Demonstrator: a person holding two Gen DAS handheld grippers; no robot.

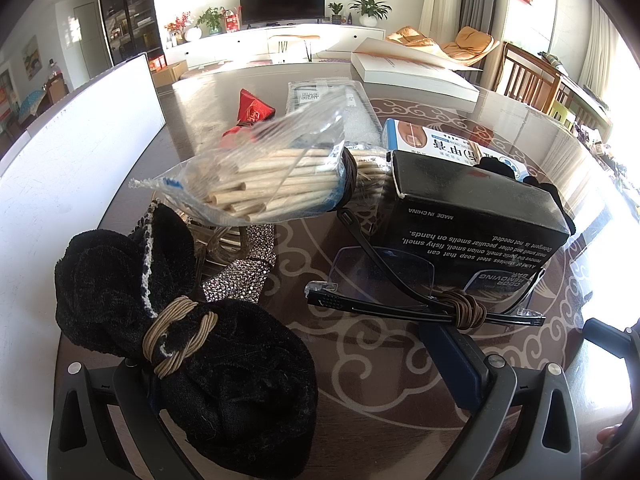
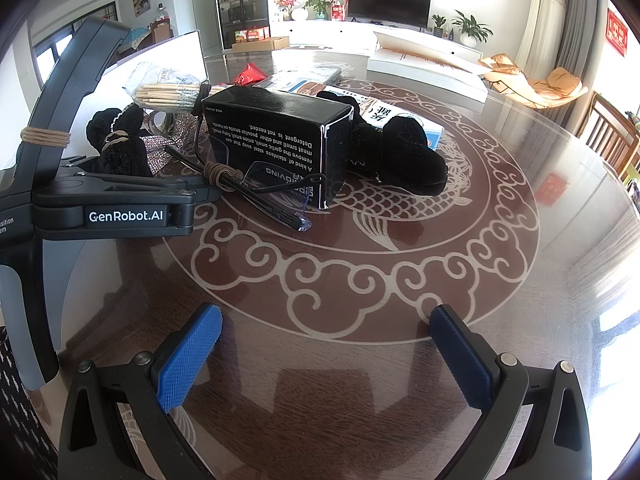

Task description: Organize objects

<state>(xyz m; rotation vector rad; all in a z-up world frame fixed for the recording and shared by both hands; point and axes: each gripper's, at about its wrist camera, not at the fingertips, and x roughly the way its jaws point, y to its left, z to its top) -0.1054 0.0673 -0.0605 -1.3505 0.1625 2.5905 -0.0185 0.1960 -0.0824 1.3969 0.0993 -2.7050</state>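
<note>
Jaws gape on both grippers, holding nothing; banded glasses [image 1: 424,300] lie at the left gripper [image 1: 316,396]'s twelve o'clock, against the black box [image 2: 276,140]. Sorting looks barely begun.

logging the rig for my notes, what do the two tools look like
Both tools are dark grey plastic with silver screws and blue textured pads on the fingers. The left tool carries white "GenRobot.AI" lettering and tan cord wound round its curved arm. The right tool shows no lettering.

left wrist: close, facing black box [image 1: 472,216] | right wrist: farther, same box
</note>
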